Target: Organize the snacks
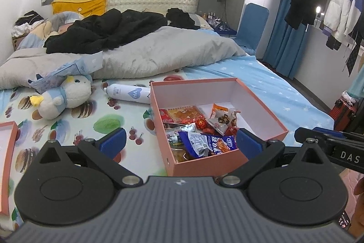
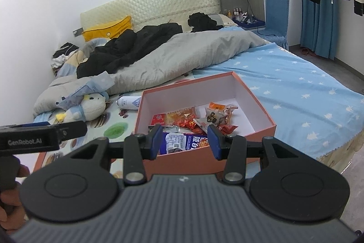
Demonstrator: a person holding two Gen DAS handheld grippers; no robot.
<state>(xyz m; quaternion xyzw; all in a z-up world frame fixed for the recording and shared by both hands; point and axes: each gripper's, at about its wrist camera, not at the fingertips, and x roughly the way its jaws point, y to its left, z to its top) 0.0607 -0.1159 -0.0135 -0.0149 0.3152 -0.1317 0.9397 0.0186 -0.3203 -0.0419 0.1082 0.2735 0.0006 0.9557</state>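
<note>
Near the foot edge of the bed stands the open box with the snacks inside. My left gripper hangs wide apart over its near wall — my right gripper half apart, both holding nothing.

salmon-pink cardboard box: matt outside, smooth white paper lining | blue foil snack bag: shiny, crinkly plastic | white fluffy plush duck: fuzzy cloth | grey quilt: soft matt fabric | white spray can: smooth, kinda glossy | left gripper: matt black plastic, blue rubbery-looking pads, metal pins
</note>
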